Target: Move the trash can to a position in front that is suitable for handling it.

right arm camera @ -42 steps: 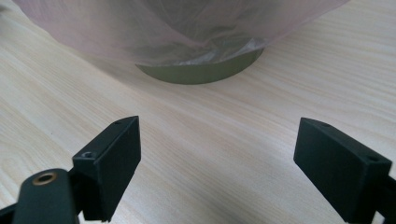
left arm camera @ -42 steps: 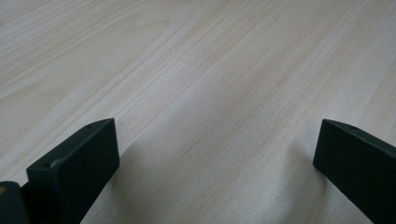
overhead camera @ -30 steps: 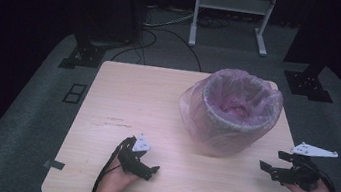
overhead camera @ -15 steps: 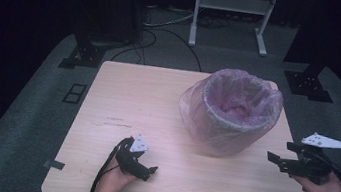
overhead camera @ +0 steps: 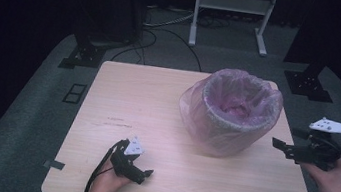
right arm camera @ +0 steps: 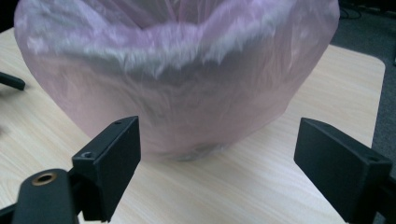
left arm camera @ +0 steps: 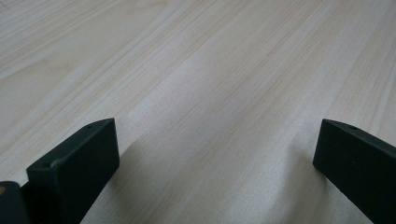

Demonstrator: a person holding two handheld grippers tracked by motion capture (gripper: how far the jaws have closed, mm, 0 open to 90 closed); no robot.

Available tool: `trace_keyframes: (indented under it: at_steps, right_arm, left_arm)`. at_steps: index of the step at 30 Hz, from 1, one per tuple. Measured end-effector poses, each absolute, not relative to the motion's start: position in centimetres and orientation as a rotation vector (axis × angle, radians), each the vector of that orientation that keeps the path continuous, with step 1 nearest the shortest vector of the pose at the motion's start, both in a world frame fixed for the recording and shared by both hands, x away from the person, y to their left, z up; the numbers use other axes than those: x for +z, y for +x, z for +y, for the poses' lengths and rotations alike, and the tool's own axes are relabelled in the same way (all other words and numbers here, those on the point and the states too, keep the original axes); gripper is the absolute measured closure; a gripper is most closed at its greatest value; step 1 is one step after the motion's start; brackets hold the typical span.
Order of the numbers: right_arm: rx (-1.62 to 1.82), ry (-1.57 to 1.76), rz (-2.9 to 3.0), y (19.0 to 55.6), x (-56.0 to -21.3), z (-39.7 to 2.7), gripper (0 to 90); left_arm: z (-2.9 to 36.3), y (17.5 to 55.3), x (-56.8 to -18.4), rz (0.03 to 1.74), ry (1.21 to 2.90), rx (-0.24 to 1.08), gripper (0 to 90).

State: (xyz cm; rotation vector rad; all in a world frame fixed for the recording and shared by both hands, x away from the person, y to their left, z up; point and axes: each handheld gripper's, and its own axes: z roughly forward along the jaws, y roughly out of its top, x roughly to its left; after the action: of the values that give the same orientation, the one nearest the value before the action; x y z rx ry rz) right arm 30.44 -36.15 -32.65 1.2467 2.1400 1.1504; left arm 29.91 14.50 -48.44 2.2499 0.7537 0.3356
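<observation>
Bin [overhead camera: 230, 115] is set right of centre in the high view, on the far right part of the table [overhead camera: 132, 101], lined with a thin pink plastic bag [right arm camera: 187, 88] folded over the rim

Change since a second ago: right gripper [overhead camera: 286, 146] has been moved outward, toward the right edge of the frame, and raised a little; it is now held just off the table's right edge, jaws pointed back at the bin. Left gripper [overhead camera: 143, 174] is unchanged, parked low at the lower left of the table. Bin has not been shifted

Reading of that: right hand [overhead camera: 336, 180] is judged to be lining up for an approach on the bin wall or the bag; no contact yet, gap between jaws and bag is visible in the high view

Tool state: right jaws are spread wide, nothing between them, bin side framed in the gap in the right gripper view. Left jaws likewise spread wide and empty, bare wood seen between them in the left gripper view

Materials: bag is translucent, crinkled, glossy in patches, loose and bulging around the bin, gathered at the base where it meets the table. Bin shape is round, tapering down. Table is pale wood-grain laminate, smooth, rounded corners. Jaw pads are matt black, blocky, flat-faced. Film is expected to slip and bunch under a pinch
</observation>
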Motion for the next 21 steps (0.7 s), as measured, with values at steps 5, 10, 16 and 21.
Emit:
trace_keyframes:
  at_steps: [5,10,16,21]
  right_arm:
    - [1.152,1.227,2.134,31.3,-31.9,-35.8,13.6]
    - [1.152,1.223,2.128,32.2,-31.1,-35.3,13.6]
    - [1.161,1.215,2.119,33.3,-30.1,-34.8,13.7]
    - [1.156,1.222,2.123,34.5,-29.7,-34.4,13.7]
  left_arm:
    - [15.1,29.5,-48.4,0.754,2.251,0.335,0.0]
    - [15.5,29.2,-48.4,0.756,2.248,0.334,0.0]
    - [15.6,29.2,-48.4,0.757,2.249,0.333,0.0]
    - [15.6,29.2,-48.4,0.759,2.247,0.332,0.0]
